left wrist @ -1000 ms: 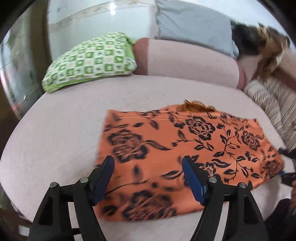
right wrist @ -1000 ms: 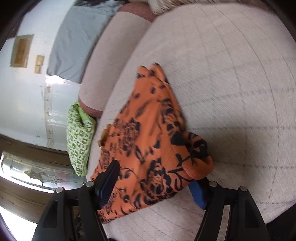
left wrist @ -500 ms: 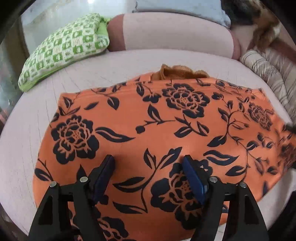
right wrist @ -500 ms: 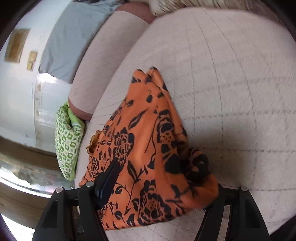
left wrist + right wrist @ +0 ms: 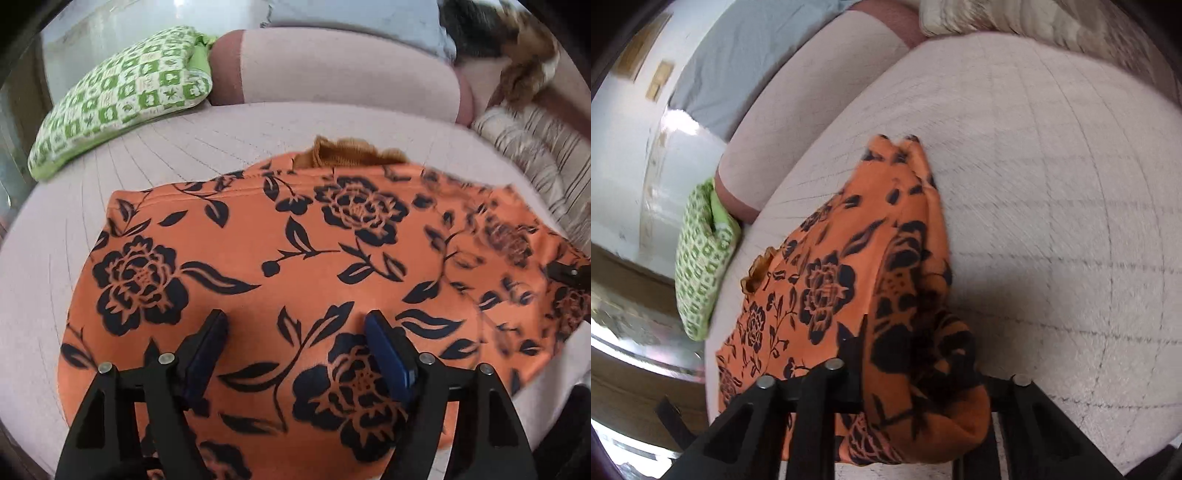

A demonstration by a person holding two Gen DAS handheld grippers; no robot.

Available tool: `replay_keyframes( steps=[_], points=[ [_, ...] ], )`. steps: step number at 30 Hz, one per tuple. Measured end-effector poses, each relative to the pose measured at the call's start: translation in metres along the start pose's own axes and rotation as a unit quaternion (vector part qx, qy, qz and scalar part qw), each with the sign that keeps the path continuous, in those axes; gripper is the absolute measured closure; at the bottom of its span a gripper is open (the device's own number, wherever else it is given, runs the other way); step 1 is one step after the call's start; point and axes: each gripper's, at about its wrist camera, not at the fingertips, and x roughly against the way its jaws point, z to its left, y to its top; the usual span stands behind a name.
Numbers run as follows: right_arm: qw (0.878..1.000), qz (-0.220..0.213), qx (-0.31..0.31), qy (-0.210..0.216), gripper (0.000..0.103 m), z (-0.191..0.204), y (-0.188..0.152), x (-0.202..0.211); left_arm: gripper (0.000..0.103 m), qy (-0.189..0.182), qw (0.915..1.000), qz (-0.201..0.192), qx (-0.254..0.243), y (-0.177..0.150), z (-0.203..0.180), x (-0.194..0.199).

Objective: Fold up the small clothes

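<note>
Right tool (image 5: 916, 398), jaws just closed, clamps bunched orange floral garment (image 5: 849, 280) at 6 o'clock on the sofa seat (image 5: 1052, 221).

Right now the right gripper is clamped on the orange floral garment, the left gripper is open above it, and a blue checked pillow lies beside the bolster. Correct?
Not quite: the pillow is green checked, as the left wrist view shows. The rest stands: right gripper clamped on the orange floral garment, left gripper open above it, beside the bolster.

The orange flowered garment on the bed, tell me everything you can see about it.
The orange garment is soft, thin-looking fabric printed with black roses and leaves, with a frilled orange edge at its far side. It lies mostly flat on the pale quilted bed. The right gripper has just closed on a bunched end. The left gripper hangs open above the near part.
</note>
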Motion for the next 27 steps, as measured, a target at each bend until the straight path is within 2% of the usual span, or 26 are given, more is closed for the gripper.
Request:
replay_keyframes(
  steps=[3,4,6,7,10,12,13,15,17,18,19,22,25,27],
  points=[
    [0.996,-0.034,0.079,0.001,0.088,0.062,0.001,0.024,0.026,-0.026,0.996,-0.064,0.056,-0.01,0.029,0.051],
    [0.993,-0.044,0.108,0.004,0.088,0.088,-0.001,0.032,0.026,-0.02,0.991,-0.104,0.082,-0.017,0.048,0.077],
    [0.984,-0.057,0.166,0.019,0.088,0.145,-0.012,0.04,0.026,-0.006,0.984,-0.141,0.11,-0.026,0.074,0.106],
    [0.98,-0.059,0.189,0.025,0.088,0.166,-0.02,0.041,0.026,0.01,0.9764,-0.164,0.14,-0.033,0.099,0.124],
    [0.961,-0.049,0.269,0.038,0.088,0.24,-0.06,0.023,0.026,0.046,0.9591,-0.182,0.212,-0.055,0.156,0.151],
    [0.949,-0.018,0.314,0.034,0.088,0.277,-0.099,-0.011,0.026,0.063,0.9468,-0.184,0.256,-0.076,0.186,0.161],
    [0.946,0.001,0.324,0.03,0.088,0.287,-0.113,-0.028,0.026,0.069,0.9442,-0.177,0.269,-0.087,0.196,0.161],
    [0.935,0.064,0.348,0.018,0.088,0.3,-0.147,-0.081,0.026,0.074,0.9426,-0.162,0.282,-0.1,0.212,0.156],
    [0.926,0.134,0.354,-0.005,0.088,0.295,-0.174,-0.132,0.026,0.077,0.9427,-0.142,0.292,-0.113,0.222,0.151],
    [0.926,0.143,0.349,-0.009,0.088,0.292,-0.181,-0.144,0.026,0.069,0.9427,-0.136,0.297,-0.117,0.225,0.151],
    [0.927,0.128,0.352,-0.009,0.088,0.295,-0.182,-0.139,0.026,0.061,0.9423,-0.136,0.3,-0.117,0.224,0.151],
    [0.929,0.123,0.348,0.012,0.089,0.307,-0.168,-0.117,0.026,0.055,0.942,-0.144,0.298,-0.118,0.221,0.152],
    [0.932,0.099,0.348,0.033,0.089,0.324,-0.157,-0.089,0.026,0.043,0.9462,-0.149,0.284,-0.112,0.211,0.153],
    [0.927,0.09,0.362,0.04,0.088,0.33,-0.165,-0.079,0.026,0.035,0.9481,-0.153,0.277,-0.114,0.206,0.156]
  ],
)
